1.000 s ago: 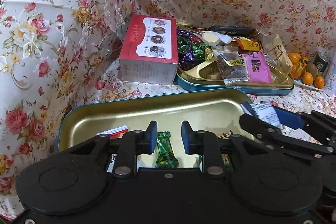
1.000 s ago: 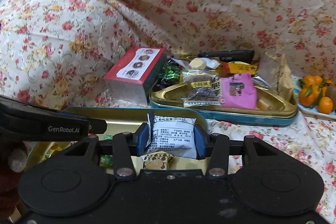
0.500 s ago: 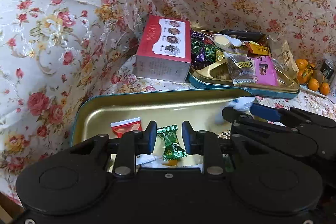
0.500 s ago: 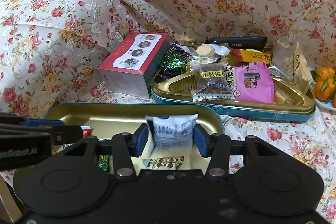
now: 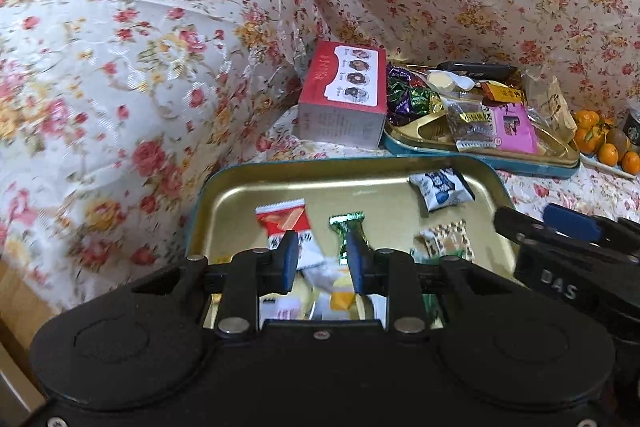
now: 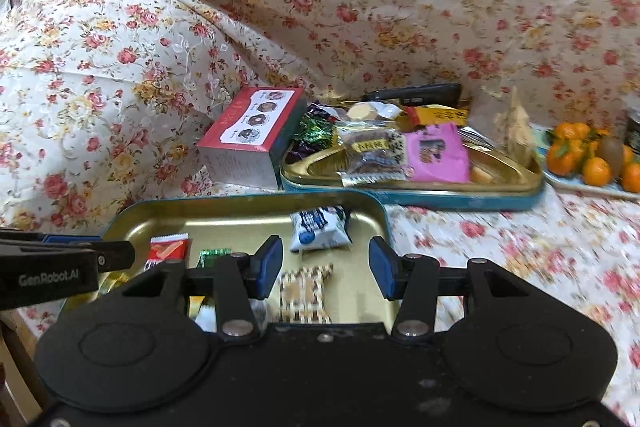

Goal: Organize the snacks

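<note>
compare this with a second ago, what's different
The right gripper has just been opening and let go of the white-and-blue packet, which now lies in the near tin. The left gripper is open and empty as before; the red box is unmoved.

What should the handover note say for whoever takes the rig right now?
Right gripper: jaws have just been opening, empty; white-and-blue packet lies loose in the near tray.
Left gripper: open, empty, over the near tray.
Done: near tray also holds a red packet, green candy and patterned packet.
Left: the snacks in the far tray; red box beside it.
</note>
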`<state>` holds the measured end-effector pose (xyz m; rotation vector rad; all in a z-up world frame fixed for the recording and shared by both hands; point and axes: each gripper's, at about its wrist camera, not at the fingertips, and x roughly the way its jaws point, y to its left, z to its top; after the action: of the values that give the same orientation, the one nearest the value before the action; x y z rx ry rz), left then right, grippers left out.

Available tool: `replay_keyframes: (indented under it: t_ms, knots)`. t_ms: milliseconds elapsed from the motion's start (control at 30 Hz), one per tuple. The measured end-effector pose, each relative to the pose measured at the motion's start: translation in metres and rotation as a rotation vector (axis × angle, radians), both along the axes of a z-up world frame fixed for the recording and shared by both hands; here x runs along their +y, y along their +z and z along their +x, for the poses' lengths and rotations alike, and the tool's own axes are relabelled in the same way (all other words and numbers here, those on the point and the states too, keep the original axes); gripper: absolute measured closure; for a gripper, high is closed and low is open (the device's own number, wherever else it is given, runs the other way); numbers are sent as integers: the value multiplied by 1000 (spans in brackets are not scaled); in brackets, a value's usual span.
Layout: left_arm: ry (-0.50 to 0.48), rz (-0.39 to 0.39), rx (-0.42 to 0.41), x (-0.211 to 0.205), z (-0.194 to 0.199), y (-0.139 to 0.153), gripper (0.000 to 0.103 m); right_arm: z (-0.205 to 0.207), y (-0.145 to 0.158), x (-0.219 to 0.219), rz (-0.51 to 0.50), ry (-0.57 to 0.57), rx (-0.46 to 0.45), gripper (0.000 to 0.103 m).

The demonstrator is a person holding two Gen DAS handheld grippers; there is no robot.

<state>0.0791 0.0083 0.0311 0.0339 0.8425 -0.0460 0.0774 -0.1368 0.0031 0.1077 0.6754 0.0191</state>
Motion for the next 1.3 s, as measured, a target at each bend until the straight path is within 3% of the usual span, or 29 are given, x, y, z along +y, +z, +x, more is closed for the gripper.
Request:
replay_keyframes:
  t_ms: [267,533,1300]
  knots:
    - [20,52,-38,-2,-34,-2,66,-47,-1,-3,31,-57,32,50]
    - [25,52,-36,3,-48,-9,66,-78,1,4,8,-75,23,49]
    - [35,31,-10,20,-60,-19,66,-90,-4,24,-59,-45,45,48]
